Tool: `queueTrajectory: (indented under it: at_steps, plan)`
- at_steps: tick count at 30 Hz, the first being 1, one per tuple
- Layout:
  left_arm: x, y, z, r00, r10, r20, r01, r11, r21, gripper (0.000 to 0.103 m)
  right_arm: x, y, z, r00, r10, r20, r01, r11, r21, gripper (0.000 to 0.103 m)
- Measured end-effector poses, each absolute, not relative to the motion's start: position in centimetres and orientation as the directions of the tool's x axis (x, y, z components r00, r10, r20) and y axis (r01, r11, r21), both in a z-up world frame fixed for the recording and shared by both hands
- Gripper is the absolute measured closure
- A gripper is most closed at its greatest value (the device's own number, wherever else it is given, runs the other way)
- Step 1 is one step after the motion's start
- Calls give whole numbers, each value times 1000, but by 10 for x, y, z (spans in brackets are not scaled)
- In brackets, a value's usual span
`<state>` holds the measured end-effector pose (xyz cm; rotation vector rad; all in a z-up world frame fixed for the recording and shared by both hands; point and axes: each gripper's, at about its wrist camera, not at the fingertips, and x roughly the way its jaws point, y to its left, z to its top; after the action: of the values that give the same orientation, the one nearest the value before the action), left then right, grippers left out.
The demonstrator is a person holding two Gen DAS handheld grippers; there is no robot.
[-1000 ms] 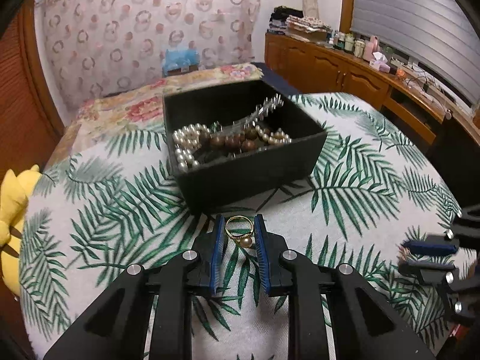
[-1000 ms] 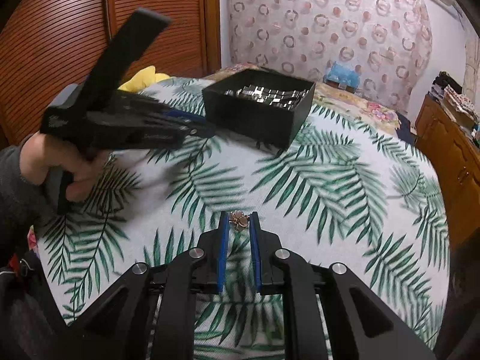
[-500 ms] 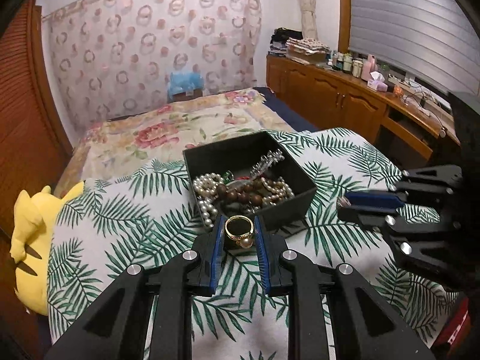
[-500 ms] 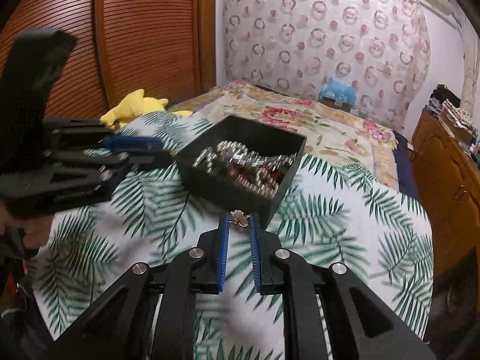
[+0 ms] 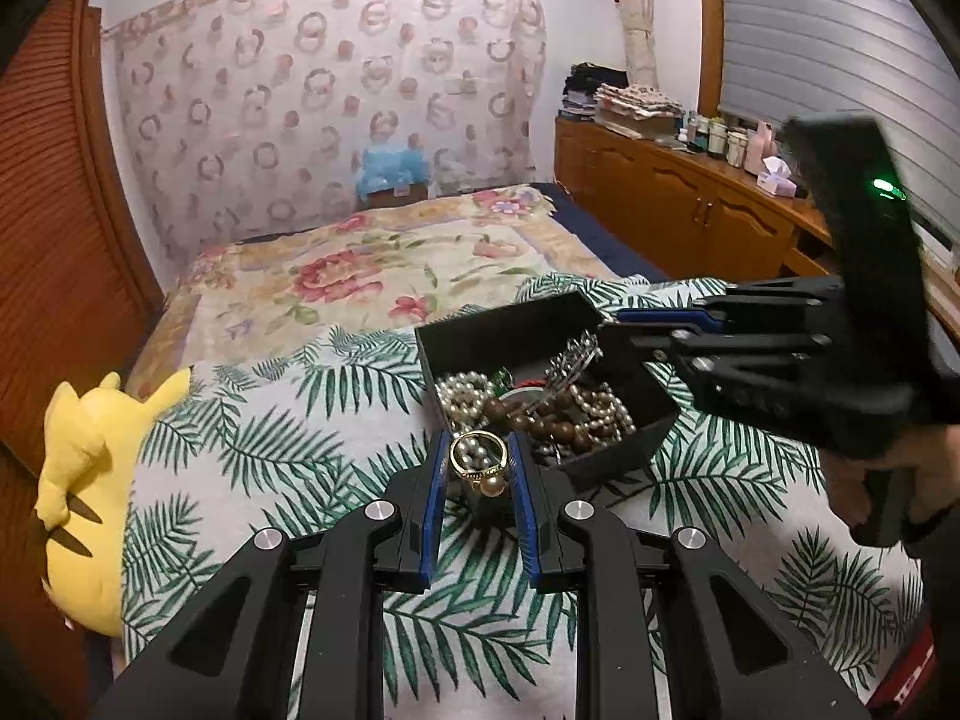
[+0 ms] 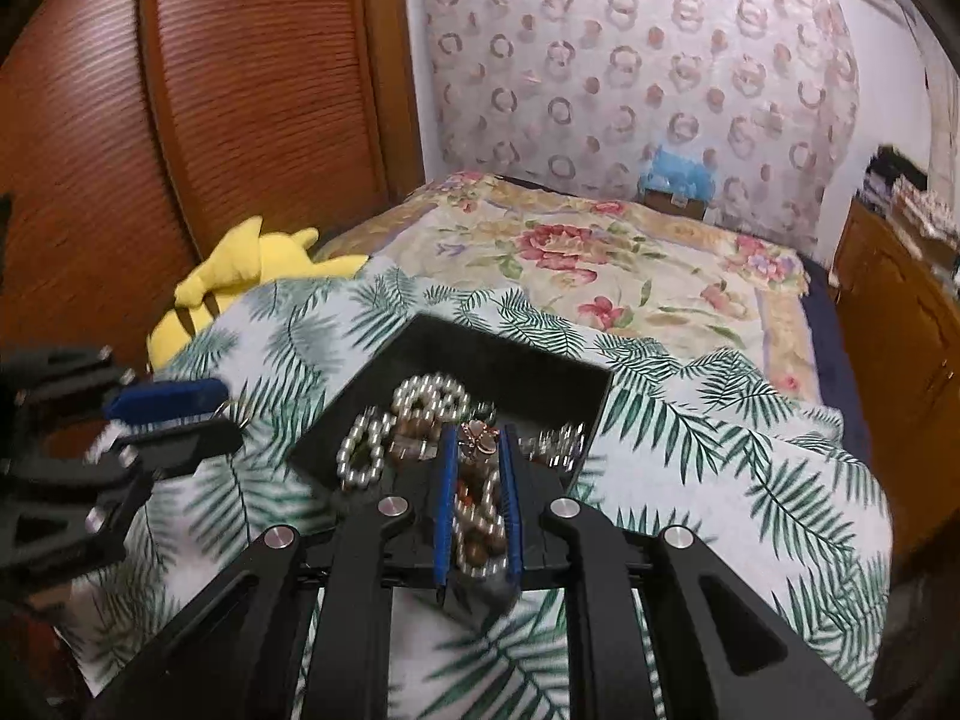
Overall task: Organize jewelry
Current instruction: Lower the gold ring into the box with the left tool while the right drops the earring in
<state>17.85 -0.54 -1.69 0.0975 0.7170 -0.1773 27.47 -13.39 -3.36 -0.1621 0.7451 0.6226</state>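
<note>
Left gripper (image 5: 479,468): blue-padded black jaws clamped on a gold ring with a pearl (image 5: 480,463), held above the near corner of the box. Right gripper (image 6: 477,450): jaws pinching a small rose-gold flower-shaped piece (image 6: 477,439), over the box interior. Open black square box (image 5: 624,453): white pearl strands, brown wooden beads, a silver chain; rests on palm-leaf print cover (image 5: 252,450). Yellow plush toy (image 5: 90,480): left bed edge. Floral bedspread (image 5: 372,276): beyond.

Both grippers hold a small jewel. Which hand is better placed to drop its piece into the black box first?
Right. The right gripper with its rose-gold piece is already above the black box; the left gripper with the gold pearl ring seems just short of it.
</note>
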Motion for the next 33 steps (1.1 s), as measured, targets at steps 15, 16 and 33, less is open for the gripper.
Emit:
queueTrajectory:
  at_steps: [15, 16, 33]
  plan:
    - [195, -5, 14, 756, -153, -636, 197, 980, -1, 84, 308, -132, -37, 570, 442, -692, -547, 833, 81, 83]
    - [196, -7, 15, 757, -152, -635, 197, 980, 1, 84, 307, -134, -38, 571, 444, -691, -544, 835, 86, 76]
    - [260, -40, -18, 720, -114, -685, 179, 984, 25, 84, 274, -194, -50, 611, 405, -680, -499, 864, 66, 71]
